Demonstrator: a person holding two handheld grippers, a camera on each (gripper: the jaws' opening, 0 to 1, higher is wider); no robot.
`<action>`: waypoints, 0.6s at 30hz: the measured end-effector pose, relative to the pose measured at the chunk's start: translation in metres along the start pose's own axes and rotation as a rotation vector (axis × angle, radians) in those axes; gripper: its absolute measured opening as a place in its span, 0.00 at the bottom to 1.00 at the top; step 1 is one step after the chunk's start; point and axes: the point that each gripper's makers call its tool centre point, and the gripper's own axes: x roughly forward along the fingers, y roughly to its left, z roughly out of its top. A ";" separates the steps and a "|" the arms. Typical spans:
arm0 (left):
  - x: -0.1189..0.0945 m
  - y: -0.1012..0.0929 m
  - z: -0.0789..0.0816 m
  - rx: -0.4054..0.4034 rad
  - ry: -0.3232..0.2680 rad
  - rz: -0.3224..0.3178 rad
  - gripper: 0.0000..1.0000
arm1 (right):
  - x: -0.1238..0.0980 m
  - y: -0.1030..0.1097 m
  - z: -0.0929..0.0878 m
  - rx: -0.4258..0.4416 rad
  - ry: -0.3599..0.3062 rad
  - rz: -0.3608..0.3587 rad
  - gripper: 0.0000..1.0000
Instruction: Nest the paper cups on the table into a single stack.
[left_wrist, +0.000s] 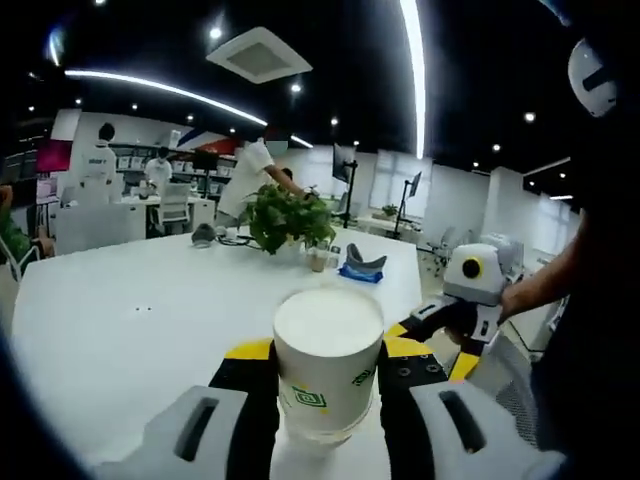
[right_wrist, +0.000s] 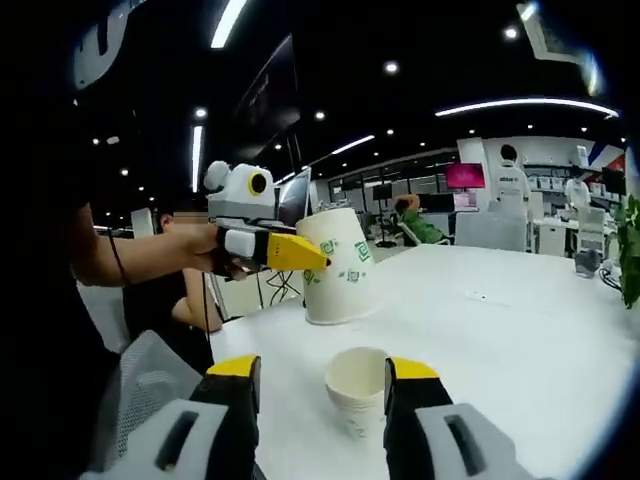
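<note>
At lower centre of the left gripper view, a printed paper cup (left_wrist: 327, 372) sits clamped upside down in the left gripper (left_wrist: 328, 400). The right gripper (right_wrist: 322, 395) stands parted around the upright cup stack (right_wrist: 357, 400) on the white table (right_wrist: 520, 330), seemingly steadying it.

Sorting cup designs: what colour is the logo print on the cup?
Green on the white cup, clearest in the right gripper view.

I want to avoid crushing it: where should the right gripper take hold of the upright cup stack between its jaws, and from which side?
Grip the cup stack on its side wall just below the rolled rim, coming in level from the side the right gripper already faces. The stack stands mouth up and the wall tapers downward, so the stiff rim resists squeezing and stops slipping.
</note>
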 end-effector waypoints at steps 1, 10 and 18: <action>-0.001 -0.004 -0.001 0.012 0.007 -0.015 0.37 | 0.001 0.001 0.000 0.010 -0.002 0.008 0.48; -0.009 -0.030 -0.002 0.051 0.006 -0.146 0.37 | 0.010 0.031 0.004 0.138 -0.030 0.167 0.43; -0.012 -0.042 -0.005 0.058 0.002 -0.216 0.37 | 0.008 0.039 0.018 0.180 -0.082 0.204 0.40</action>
